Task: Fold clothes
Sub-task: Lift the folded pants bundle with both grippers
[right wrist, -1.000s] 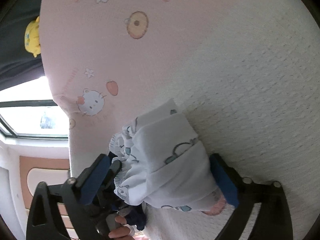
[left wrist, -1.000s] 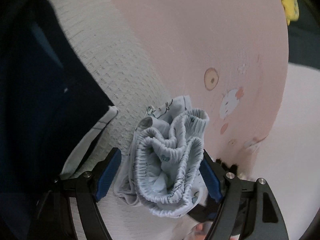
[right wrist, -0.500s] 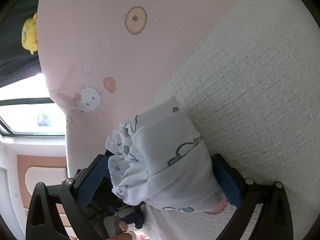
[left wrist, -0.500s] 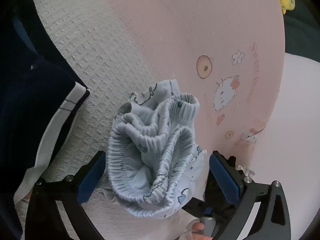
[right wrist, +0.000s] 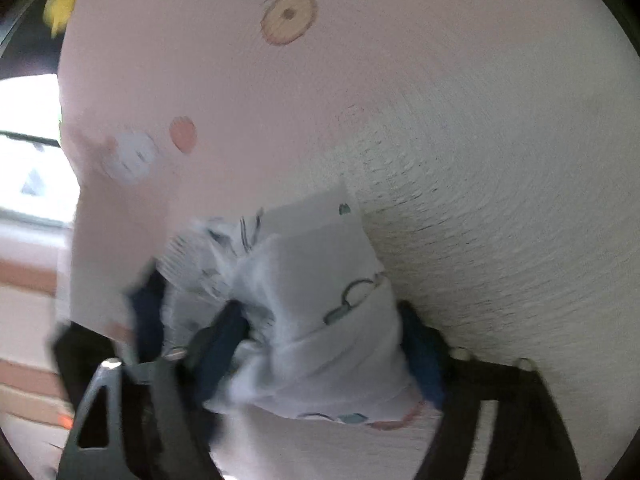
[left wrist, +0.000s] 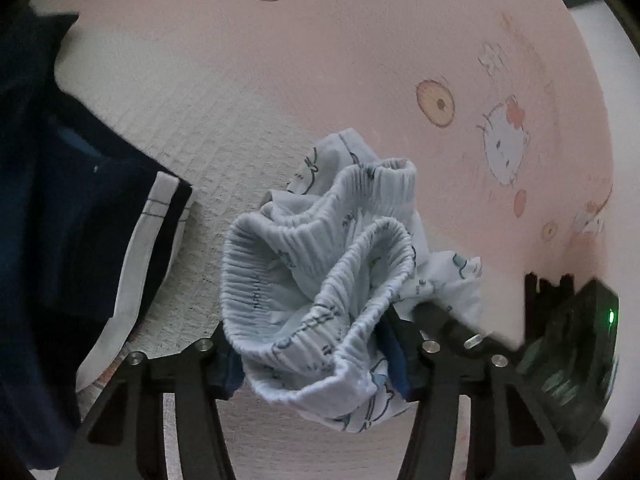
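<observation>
Left gripper [left wrist: 316, 364]: closing, its blue pads pressing both sides of the bunched shorts [left wrist: 324, 276]; elastic waistband ruffled just ahead of the fingers.
Right gripper [right wrist: 320, 356]: closing, pads squeezing the other end of the shorts [right wrist: 320, 312]; view blurred.
Shorts: pale blue with small prints, gathered between the two grippers, over the bed.
Bed: white waffle cover [left wrist: 208, 128] under and ahead of the left gripper; pink cartoon sheet [left wrist: 400, 60] beyond it, ahead and to the right.
Dark garment [left wrist: 72, 220]: navy with a white stripe, left of the left gripper, on the cover.
</observation>
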